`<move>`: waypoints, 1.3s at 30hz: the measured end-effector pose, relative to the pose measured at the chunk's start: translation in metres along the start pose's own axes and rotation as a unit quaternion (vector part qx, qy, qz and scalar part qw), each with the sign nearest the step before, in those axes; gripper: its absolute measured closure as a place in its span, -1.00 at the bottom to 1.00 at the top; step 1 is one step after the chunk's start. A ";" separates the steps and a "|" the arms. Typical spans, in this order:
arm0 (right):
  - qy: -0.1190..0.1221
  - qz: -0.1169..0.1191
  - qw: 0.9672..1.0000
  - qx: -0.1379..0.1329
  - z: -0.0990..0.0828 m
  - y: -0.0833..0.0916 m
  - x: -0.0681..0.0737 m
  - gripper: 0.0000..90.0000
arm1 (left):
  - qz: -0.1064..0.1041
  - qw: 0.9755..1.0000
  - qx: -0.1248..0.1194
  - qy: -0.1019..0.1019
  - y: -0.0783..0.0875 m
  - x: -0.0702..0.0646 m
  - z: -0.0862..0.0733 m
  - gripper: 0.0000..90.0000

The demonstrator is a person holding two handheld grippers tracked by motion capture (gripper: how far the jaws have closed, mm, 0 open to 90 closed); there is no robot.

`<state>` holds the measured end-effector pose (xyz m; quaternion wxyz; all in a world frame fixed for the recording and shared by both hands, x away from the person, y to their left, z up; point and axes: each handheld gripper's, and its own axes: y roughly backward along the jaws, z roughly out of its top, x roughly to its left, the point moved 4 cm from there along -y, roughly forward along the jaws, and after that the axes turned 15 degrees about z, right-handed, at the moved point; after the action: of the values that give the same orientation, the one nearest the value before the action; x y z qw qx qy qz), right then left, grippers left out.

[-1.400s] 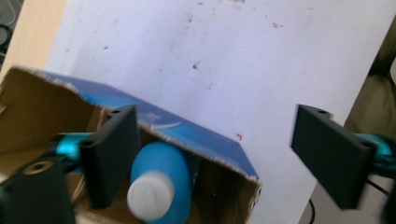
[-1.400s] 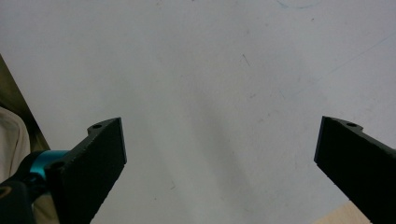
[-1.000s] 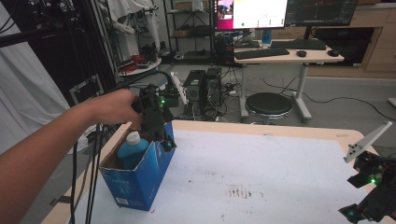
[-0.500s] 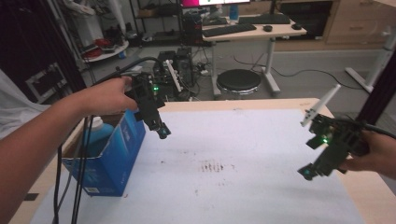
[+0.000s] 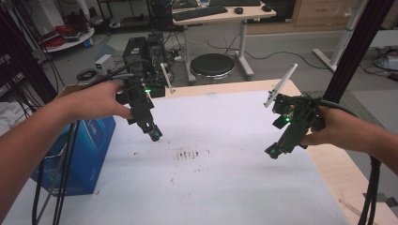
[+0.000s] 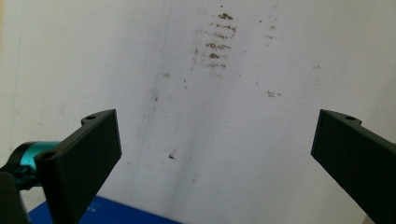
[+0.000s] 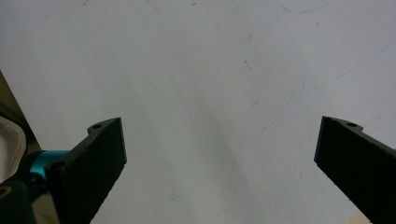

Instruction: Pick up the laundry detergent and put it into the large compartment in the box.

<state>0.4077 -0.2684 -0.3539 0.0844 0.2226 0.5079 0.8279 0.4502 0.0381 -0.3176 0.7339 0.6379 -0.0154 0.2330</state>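
Over white table (image 5: pixel 225 187): L hand-held gripper (image 5: pixel 154 136) & R hand-held gripper (image 5: pixel 273 152) both agape, empty.

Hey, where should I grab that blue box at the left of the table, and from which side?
Probably take the blue box by its top rim, coming down from above with the left tool, which hangs open just to its right. The box stands upright with its top open, so one jaw could go inside the near wall and one outside. Its broad sides look too wide for the jaws.
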 end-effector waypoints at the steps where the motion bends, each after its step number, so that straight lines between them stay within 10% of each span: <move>1: 0.000 0.000 1.000 0.002 0.000 -0.001 0.000 -0.97 | 0.004 1.000 0.001 -0.001 -0.003 0.000 0.001 -0.96; 39: 0.005 0.003 1.000 0.012 0.006 -0.009 -0.001 -0.97 | -0.003 1.000 -0.022 -0.019 -0.019 -0.006 0.012 -0.96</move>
<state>0.4102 -0.2594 -0.3597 0.0767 0.2212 0.5175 0.8230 0.4545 0.0233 -0.3349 0.7482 0.6259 -0.0323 0.2179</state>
